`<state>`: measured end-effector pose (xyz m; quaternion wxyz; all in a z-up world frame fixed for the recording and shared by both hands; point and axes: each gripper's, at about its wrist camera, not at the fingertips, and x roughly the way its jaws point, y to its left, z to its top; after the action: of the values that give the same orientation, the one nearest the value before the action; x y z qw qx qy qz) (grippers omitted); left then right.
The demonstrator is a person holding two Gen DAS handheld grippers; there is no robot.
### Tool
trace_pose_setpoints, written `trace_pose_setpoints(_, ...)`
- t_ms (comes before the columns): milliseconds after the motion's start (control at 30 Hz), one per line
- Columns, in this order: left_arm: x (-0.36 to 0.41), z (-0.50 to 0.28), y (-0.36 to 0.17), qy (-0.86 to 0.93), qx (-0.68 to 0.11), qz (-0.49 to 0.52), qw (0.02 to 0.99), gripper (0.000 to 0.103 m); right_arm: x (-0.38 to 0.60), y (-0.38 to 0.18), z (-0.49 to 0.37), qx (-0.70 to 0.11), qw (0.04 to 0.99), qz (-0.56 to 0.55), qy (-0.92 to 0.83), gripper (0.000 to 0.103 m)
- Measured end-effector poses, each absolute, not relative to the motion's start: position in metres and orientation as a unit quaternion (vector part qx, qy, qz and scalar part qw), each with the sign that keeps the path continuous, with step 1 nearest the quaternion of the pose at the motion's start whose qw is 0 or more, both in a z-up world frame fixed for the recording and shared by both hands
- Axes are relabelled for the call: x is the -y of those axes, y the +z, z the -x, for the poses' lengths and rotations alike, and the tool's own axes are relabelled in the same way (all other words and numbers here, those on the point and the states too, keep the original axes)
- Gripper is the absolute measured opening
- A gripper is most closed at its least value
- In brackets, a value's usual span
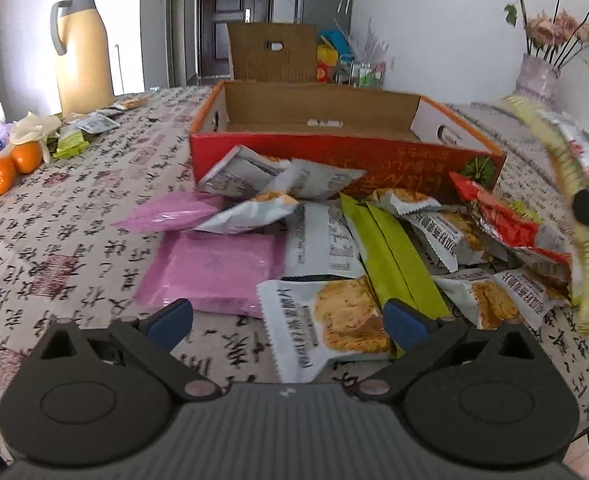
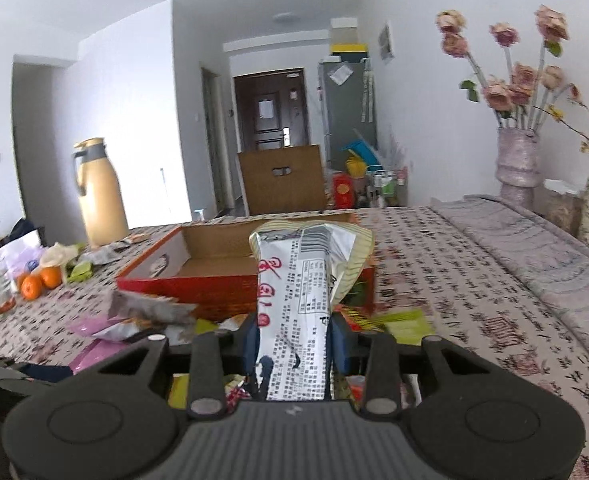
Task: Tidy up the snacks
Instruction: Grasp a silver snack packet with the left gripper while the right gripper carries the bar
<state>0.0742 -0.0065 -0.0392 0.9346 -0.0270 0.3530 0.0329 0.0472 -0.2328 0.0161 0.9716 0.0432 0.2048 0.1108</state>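
Observation:
A heap of snack packets lies on the tablecloth in front of a red cardboard box [image 1: 334,160] with an open top. It includes pink packets [image 1: 214,268], green packets [image 1: 390,256], a red packet [image 1: 502,220] and a white biscuit packet [image 1: 334,320]. My left gripper [image 1: 288,318] is open just above the biscuit packet, one blue pad on each side of it. My right gripper [image 2: 294,340] is shut on a white packet with red characters [image 2: 294,292], held upright above the heap in front of the box [image 2: 198,284]. The left wrist view shows that packet [image 1: 566,176] raised at the right edge.
A tan thermos jug [image 1: 80,52], oranges [image 1: 14,164] and small wrappers sit at the table's left. A vase of dried flowers [image 1: 538,76] stands at the far right, with a folded grey cloth [image 2: 534,256] along the right side. A brown chair back [image 1: 274,52] stands behind the box.

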Motion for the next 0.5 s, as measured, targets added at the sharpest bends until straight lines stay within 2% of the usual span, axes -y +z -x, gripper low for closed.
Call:
trace_pose_setpoints(433,0.031,-0.099,-0.055,0.076,-0.389,0.020,0.918,0.103,0.255,-0.009,-0.053,-0.219,0.964,-0.068,0.132,0.036)
trace_pose_setpoints(500,0.032,-0.099,-0.054,0.076,-0.389,0.021,0.918,0.098,0.256,-0.011,-0.052,-0.220,0.963,-0.070,0.136,0.036)
